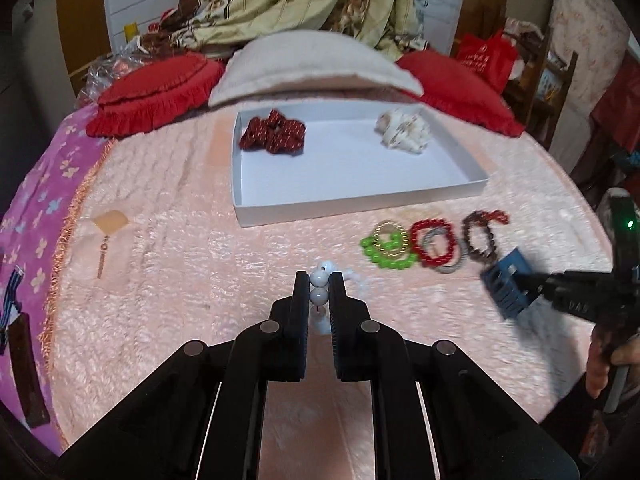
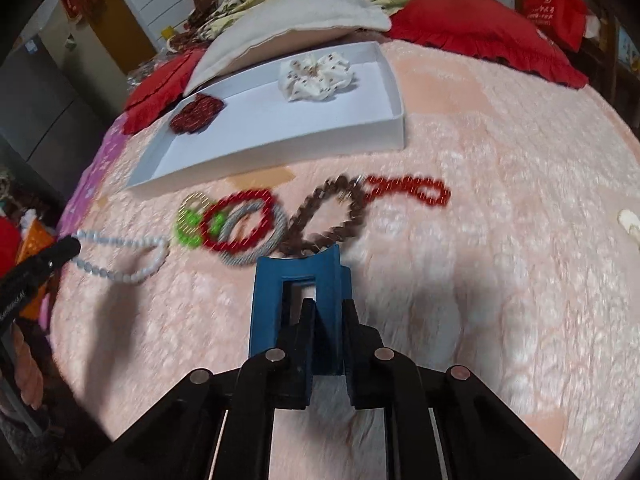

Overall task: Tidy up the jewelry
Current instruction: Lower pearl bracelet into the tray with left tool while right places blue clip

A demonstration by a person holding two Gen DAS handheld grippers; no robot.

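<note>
From the right wrist view you saw the white bead strand [image 2: 124, 258] trailing across the pink plush blanket [image 2: 500, 280]; the left view showed only two beads clamped in your left gripper [image 1: 319, 296]. Beyond lay a white tray [image 1: 360, 204] and red pillows [image 1: 152, 96]. Your right gripper [image 2: 328, 308], tilted downward, gripped the blue hair claw [image 2: 296, 280].

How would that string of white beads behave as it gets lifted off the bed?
Probably floppy: the white bead string lies in a loose loop on the blanket, so it should dangle and swing. The left gripper pinches only two round, glossy beads, so they could slip. It looks light.
</note>
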